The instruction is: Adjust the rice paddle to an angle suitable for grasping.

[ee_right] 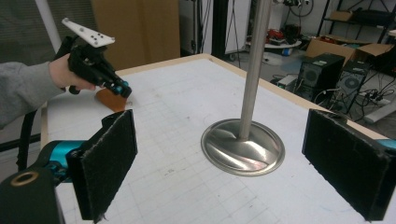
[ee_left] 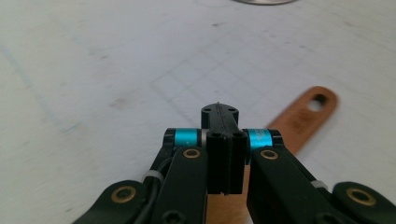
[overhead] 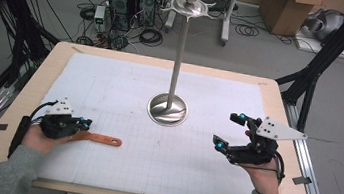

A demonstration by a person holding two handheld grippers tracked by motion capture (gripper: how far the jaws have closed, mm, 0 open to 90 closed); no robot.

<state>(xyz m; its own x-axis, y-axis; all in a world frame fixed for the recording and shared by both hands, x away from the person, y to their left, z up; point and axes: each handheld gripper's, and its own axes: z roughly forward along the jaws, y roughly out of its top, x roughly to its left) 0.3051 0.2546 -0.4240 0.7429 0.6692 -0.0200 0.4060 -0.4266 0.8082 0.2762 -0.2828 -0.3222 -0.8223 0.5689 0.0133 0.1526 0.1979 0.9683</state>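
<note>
Lower left of frame: left gripper (overhead: 86, 124), jaws closed on orange tool (overhead: 104, 140); right gripper (overhead: 228, 130) wide, idle. Risk: flat handle slipping, thin grip.

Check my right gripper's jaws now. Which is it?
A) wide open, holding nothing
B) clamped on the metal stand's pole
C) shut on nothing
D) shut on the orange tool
A: the right gripper has its jaws spread far apart with the metal stand seen between them, untouched; the orange tool lies by the left gripper.

Black hand-held gripper (overhead: 86, 125), cyan rollers (brass screws); grey sleeves (overhead: 14, 172).
</note>
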